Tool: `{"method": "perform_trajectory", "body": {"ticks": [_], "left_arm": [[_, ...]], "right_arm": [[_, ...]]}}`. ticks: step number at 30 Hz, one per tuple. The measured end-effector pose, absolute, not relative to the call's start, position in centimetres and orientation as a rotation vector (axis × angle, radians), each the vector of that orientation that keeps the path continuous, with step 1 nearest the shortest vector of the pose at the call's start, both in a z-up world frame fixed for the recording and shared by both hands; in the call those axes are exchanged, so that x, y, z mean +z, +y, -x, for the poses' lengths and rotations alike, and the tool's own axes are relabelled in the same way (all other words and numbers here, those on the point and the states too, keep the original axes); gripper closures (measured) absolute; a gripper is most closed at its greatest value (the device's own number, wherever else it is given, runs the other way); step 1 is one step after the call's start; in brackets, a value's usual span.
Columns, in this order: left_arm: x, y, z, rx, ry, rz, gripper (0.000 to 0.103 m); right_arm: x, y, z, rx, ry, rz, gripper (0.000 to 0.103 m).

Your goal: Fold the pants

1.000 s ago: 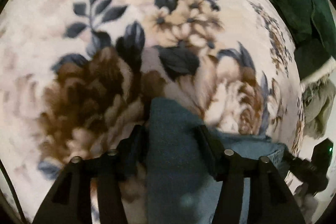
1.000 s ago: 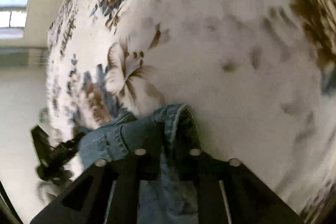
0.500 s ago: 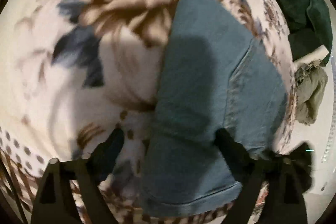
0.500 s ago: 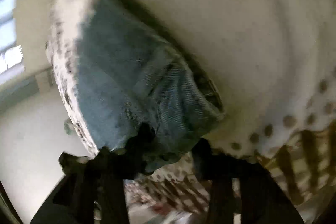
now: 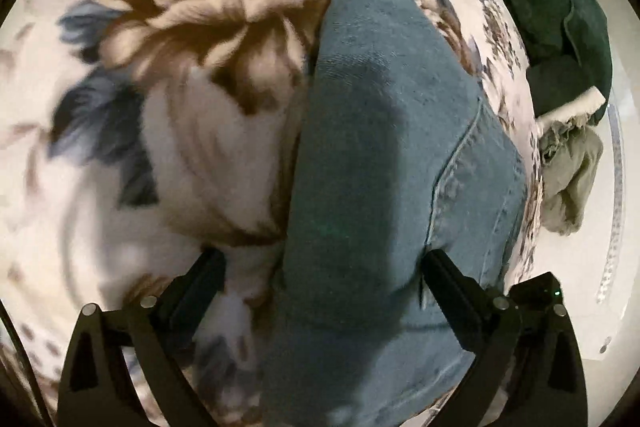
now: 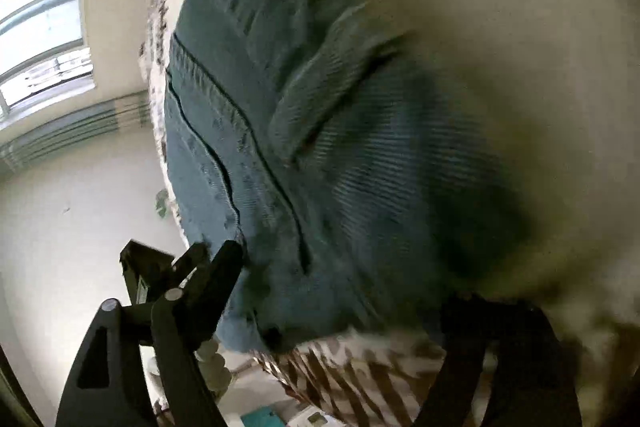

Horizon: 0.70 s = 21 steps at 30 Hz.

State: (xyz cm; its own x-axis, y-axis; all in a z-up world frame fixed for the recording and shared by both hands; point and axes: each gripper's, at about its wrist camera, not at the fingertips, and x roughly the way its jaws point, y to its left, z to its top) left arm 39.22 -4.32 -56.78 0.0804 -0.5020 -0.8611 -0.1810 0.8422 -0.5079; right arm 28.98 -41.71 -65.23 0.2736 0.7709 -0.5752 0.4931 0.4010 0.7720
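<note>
i see the pants [image 5: 372,187], blue denim, lying on the bed's floral blanket [image 5: 180,131], close to its right-hand edge in my left wrist view. they form a long folded strip running away from the camera, with a stitched seam curving along the right side. my left gripper [image 5: 320,267] has its jaws spread wide; the denim lies between the two fingers, but neither finger presses on it as far as i can tell.

beyond the far right edge of the blanket there is a dark green cloth [image 5: 552,11], and just below it a crumpled pale grey-green garment [image 5: 572,183] hanging at the bed's edge.

in my right wrist view the pants [image 6: 320,155] fill the middle, blurred, with two dark seams running down the left part and a raised fold across the centre. my right gripper [image 6: 340,291] also has its jaws spread wide, one finger at the denim's left edge, the other over the blanket [image 6: 520,27] at right. a window [image 6: 40,27] shows at upper left, pale floor [image 6: 72,219] below it.
</note>
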Motion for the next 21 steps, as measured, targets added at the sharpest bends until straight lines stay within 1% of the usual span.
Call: {"method": "perform_trajectory", "body": {"ticks": [1, 4, 5, 7, 10, 11, 12, 13, 14, 16, 17, 18, 21], "left_arm": [[-56.9, -4.4, -39.4, -0.257, 1.501, 0.585, 0.000], [-56.6, -4.4, -39.9, -0.271, 1.503, 0.599, 0.000], [-56.7, -4.4, -40.0, -0.277, 1.510, 0.599, 0.000], [-57.1, -4.7, -40.3, -0.287, 1.521, 0.604, 0.000], [-57.4, -5.2, -40.6, -0.307, 1.525, 0.596, 0.000], [-57.3, -5.2, -40.6, -0.316, 1.516, 0.598, 0.001], [-57.1, -5.0, -40.4, -0.327, 1.499, 0.595, 0.008], [-56.6, -5.3, -40.4, -0.350, 1.471, 0.574, 0.032], [-56.0, -5.8, -40.4, -0.372, 1.455, 0.548, 0.042], [-55.2, -6.7, -40.4, -0.377, 1.441, 0.484, 0.057], [-54.7, -6.9, -40.4, -0.376, 1.437, 0.464, 0.060], [-54.2, -7.0, -40.3, -0.373, 1.425, 0.462, 0.065], [-52.9, -7.5, -40.3, -0.363, 1.415, 0.419, 0.068]], "right_arm": [[-65.4, -41.1, -29.5, 0.278, 1.370, -1.250, 0.015], [-64.3, -39.6, -31.3, 0.379, 1.280, -1.332, 0.015], [-64.1, -39.2, -31.6, 0.397, 1.277, -1.306, 0.015], [-65.2, -38.2, -32.0, 0.362, 1.350, -1.235, 0.016], [-65.8, -37.3, -32.3, 0.330, 1.348, -1.252, 0.016], [-65.6, -37.1, -32.4, 0.325, 1.344, -1.250, 0.020], [-65.1, -37.0, -32.4, 0.317, 1.343, -1.226, 0.027], [-64.7, -36.6, -32.2, 0.302, 1.347, -1.187, 0.040], [-64.3, -36.2, -32.2, 0.295, 1.341, -1.170, 0.047], [-63.7, -35.6, -32.1, 0.288, 1.325, -1.152, 0.054], [-63.2, -35.5, -32.1, 0.282, 1.320, -1.146, 0.058], [-62.8, -35.3, -32.2, 0.280, 1.316, -1.139, 0.059], [-61.8, -34.8, -32.3, 0.271, 1.313, -1.098, 0.061]]}}
